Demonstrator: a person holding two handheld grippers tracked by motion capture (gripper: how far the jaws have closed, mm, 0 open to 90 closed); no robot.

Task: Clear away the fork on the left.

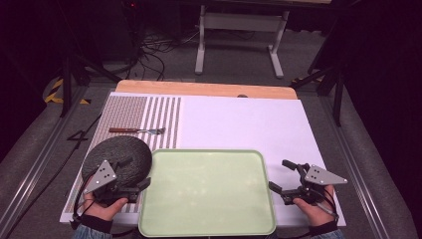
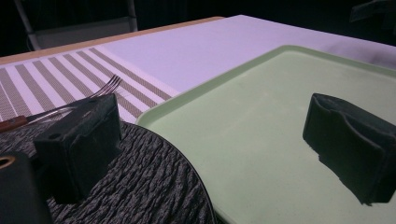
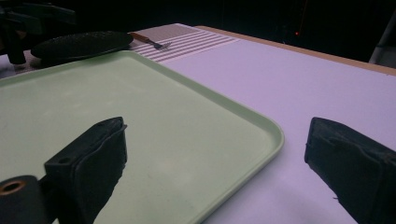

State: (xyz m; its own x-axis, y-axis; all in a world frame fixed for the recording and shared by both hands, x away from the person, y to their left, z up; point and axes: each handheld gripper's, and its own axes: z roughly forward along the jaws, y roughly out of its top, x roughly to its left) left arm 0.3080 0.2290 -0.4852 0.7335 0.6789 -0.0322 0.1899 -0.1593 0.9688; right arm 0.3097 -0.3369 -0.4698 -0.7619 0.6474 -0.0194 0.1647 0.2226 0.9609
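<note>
No readable writing. Left gripper [image 1: 133, 186] spread wide, straddling round dark woven mat [image 1: 118, 158] and pale green plastic tray [image 1: 206, 191] rim. Right gripper [image 1: 285, 178] likewise spread across tray's far edge.

a "4" on the floor [image 1: 77, 137]

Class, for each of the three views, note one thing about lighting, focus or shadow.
High view: the white mat is bright, the surroundings dark. Left gripper view: the near jaws look soft, the fork sharper. Right gripper view: the green tray is evenly lit, the background black.
</note>
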